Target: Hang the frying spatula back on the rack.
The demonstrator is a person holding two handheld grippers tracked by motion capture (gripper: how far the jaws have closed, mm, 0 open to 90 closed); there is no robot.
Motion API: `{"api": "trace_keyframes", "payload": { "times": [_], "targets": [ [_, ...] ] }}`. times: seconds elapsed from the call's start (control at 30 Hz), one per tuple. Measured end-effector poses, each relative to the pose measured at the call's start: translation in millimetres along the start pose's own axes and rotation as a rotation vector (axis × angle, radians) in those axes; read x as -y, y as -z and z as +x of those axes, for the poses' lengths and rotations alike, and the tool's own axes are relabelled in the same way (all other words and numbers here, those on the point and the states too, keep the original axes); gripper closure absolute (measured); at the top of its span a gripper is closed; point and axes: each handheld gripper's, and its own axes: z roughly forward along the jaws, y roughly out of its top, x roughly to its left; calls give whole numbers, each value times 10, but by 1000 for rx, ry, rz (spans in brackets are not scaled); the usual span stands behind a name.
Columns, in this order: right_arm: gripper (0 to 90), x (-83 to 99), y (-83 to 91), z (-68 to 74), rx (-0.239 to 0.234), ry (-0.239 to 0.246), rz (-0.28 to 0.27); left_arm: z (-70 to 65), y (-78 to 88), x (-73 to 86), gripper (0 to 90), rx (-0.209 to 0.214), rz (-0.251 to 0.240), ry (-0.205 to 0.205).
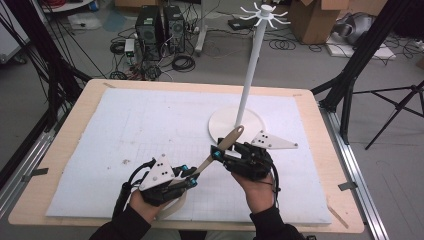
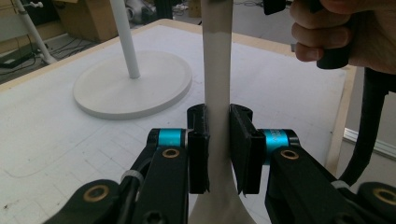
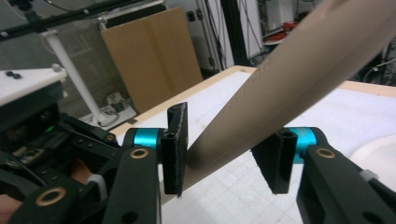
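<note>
Beside the white stand, my left gripper has its fingers clamped on the spatula; the right gripper, fingers apart around its handle, should close squarely.

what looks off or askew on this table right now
Nothing spilled or broken. The beige long-handled utensil slants between both grippers. The left gripper clamps it squarely; in the right gripper one pad touches it, the other stands off. The white pole stand leans slightly.

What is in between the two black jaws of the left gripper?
The pale handle of a wooden spoon. In the left gripper view the left gripper has both black pads pressed against it, so it is clamped.
</note>
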Motion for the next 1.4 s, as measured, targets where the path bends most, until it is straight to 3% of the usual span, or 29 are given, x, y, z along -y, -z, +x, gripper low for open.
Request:
{"api": "trace_keyframes", "payload": {
  "times": [0.1, 0.13, 0.23, 0.27, 0.4, 0.47, 0.5, 0.6, 0.63, 0.73, 0.97, 1.03, 1.13, 1.27, 1.4],
  "targets": [
    [639, -47, 13, 31, -50, -18, -16, 2, 29, -14, 773, 13, -18, -1],
    [671, -93, 17, 61, -85, -30, -28, 0, 41, -20, 772, 17, -22, 1],
    [692, -151, 20, 109, -117, -29, -23, -4, 67, -48, 772, 36, -29, -3],
    [704, -206, 25, 182, -130, 0, -22, -7, 76, -53, 772, 40, -36, -6],
    [725, -279, 31, 291, -159, 43, -17, -5, 106, -64, 768, 77, -67, -2],
    [732, -337, 36, 384, -196, 83, -14, -3, 121, -72, 766, 127, -86, 11],
    [732, -337, 36, 384, -196, 83, -14, -3, 121, -72, 766, 127, -86, 11],
    [736, -386, 41, 463, -245, 118, -9, -15, 123, -90, 766, 211, -104, 17],
    [736, -398, 45, 483, -255, 130, -6, -15, 123, -90, 762, 211, -104, 17],
    [737, -419, 46, 512, -275, 150, -1, -24, 109, -100, 725, 249, -113, 5],
    [737, -422, 53, 532, -334, 172, 15, -33, 45, -103, 626, 325, -136, 30],
    [736, -417, 58, 527, -350, 170, 17, -33, 30, -100, 650, 339, -129, 28],
    [737, -416, 67, 525, -364, 178, 14, -40, 20, -94, 778, 344, -129, 20],
    [736, -409, 85, 516, -380, 182, 9, -56, 24, -99, 785, 336, -130, 9],
    [728, -385, 84, 466, -430, 167, -8, -84, 31, -109, 787, 311, -126, 0]
  ]
}}
